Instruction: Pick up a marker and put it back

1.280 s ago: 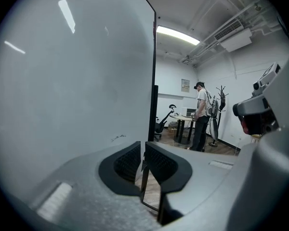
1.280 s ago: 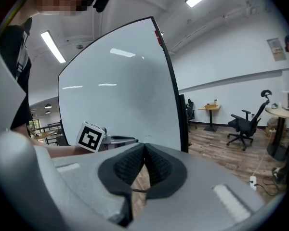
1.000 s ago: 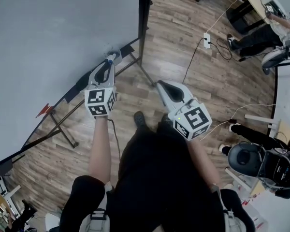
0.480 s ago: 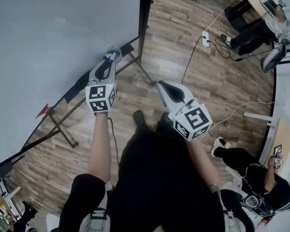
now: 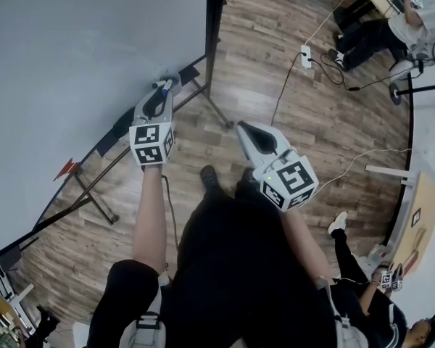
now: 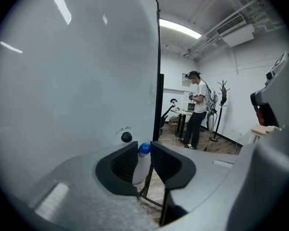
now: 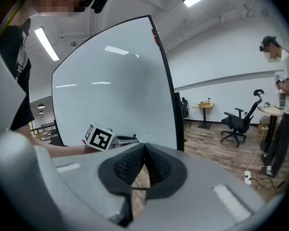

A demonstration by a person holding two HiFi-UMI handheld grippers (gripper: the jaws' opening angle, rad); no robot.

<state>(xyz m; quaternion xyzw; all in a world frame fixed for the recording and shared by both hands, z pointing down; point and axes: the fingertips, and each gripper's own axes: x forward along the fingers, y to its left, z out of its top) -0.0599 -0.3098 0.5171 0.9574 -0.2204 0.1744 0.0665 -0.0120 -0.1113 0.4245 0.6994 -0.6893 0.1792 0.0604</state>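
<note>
The whiteboard [image 5: 87, 49] fills the room ahead of the left claw [image 5: 165, 87], with its dark stand [image 5: 94, 191] running under and behind that claw. Wood floor [image 5: 275, 85] spreads beneath both claws. Well beyond the left claw, past the board's edge, another person [image 6: 197, 112] stands by a desk [image 6: 183, 112]. An office chair [image 7: 236, 121] sits far off to the right of the right claw [image 5: 241, 127].

The left claw's tips are right up at the board's lower edge. Its jaws have just been opening and now stand apart, with the marker [image 5: 160, 85] upright between them. In the left claw view, the marker's white body runs down between the two dark pads [image 6: 169, 163]. I can't tell whether either pad touches it. The marker's blue cap [image 6: 144, 149] pokes out just past the tips.

The right claw hangs beside the left one, well clear of the board. Its jaws are pressed together with nothing in them.
</note>
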